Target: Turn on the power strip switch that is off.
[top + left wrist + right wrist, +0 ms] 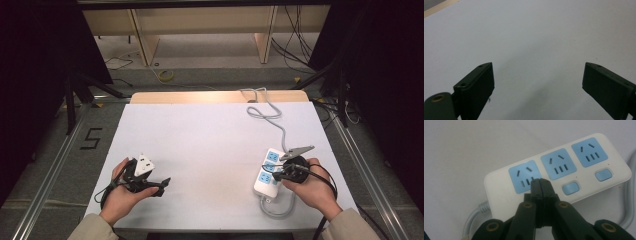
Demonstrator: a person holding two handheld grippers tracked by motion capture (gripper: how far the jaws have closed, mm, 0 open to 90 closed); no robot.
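White, matte covering spreads across the worktop (210,150), with a strip of pale wood bare along its far edge at twelve o'clock. Most of that surface lies open: the whole middle and the far half carry nothing but a grey cable (267,112) that loops in from the far edge and runs toward four o'clock.

There sits the power strip (267,172), a glossy white plastic block with rounded corners, near the worktop's right edge and close to the near edge. In the right gripper view its face shows three square blue socket panels with dark slots, and two rounded blue buttons. A second bend of grey cable curls out of its near end at five o'clock.

Over it hangs the right tool (540,183), its two black jaws pressed flat together with nothing between them, tips over the rim of the end socket panel; whether they touch it I cannot tell. The person's right hand (312,187) holds it.

At eight o'clock the left hand (122,192) holds the left tool (537,82), well apart from the strip, jaws spread wide over bare white surface, gripping nothing. Its pads are flat, rectangular, dull black.
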